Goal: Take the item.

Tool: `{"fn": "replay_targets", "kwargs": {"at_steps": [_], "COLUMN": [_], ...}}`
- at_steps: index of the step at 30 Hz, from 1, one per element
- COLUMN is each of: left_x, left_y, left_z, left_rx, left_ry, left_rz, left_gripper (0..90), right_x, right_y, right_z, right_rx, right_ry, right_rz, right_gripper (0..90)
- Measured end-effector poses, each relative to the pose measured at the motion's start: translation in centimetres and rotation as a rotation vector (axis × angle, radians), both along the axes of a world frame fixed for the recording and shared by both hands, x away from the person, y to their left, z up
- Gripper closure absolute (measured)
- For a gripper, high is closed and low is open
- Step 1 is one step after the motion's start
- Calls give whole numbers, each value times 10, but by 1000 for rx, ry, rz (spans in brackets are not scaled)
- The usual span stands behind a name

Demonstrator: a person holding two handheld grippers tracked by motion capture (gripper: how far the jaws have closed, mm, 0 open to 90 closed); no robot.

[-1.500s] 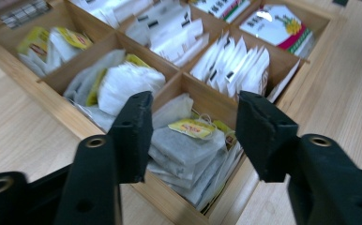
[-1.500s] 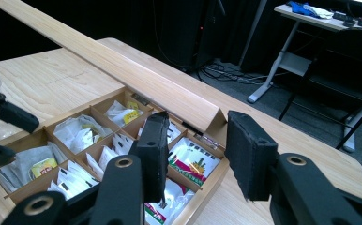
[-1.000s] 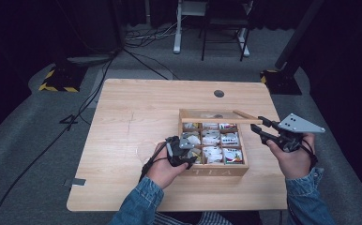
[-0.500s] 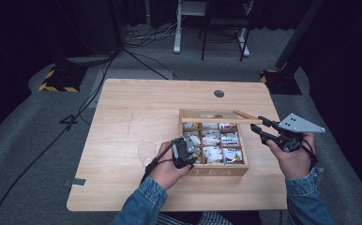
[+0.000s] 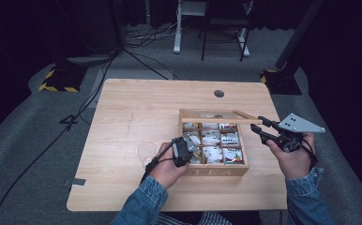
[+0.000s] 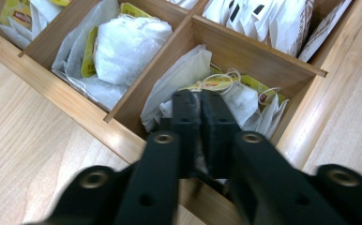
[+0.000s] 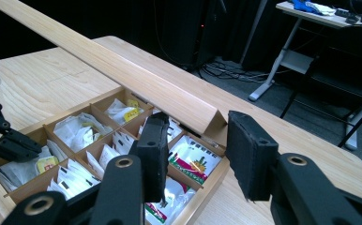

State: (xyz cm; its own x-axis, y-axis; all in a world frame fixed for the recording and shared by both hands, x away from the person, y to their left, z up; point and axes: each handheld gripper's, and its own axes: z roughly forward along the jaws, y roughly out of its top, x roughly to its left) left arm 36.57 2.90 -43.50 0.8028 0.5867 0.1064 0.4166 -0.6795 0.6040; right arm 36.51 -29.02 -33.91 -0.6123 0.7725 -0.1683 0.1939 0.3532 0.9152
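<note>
Two grippers at lower frame: left gripper has just closed on a tea bag; right gripper clamps the box lid.

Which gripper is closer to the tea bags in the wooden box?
The left one. The left gripper is down inside the tea box, its jaws just closed among the tea bags. The right gripper holds up the box's lid, above them.
</note>
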Motion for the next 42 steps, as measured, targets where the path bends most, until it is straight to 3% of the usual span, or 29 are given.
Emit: {"fn": "replay_targets", "kwargs": {"at_steps": [7, 13, 28, 35, 42], "left_x": [0, -1, -4, -6, -9], "left_y": [4, 9, 27, 39, 48], "left_z": [2, 9, 26, 37, 46], "left_rx": [-25, -114, -217, -314, -384], "left_ry": [4, 8, -26, -42, -52], "left_rz": [5, 1, 12, 11, 10], "left_gripper": [900, 900, 900, 900, 900], "right_x": [0, 0, 0, 0, 0], "right_y": [0, 0, 0, 0, 0], "right_z": [0, 0, 0, 0, 0], "right_rx": [-1, -1, 0, -1, 0], "right_ry": [-1, -1, -1, -1, 0], "right_rz": [-1, -1, -1, -1, -1], "right_gripper": [601, 601, 601, 601, 601]}}
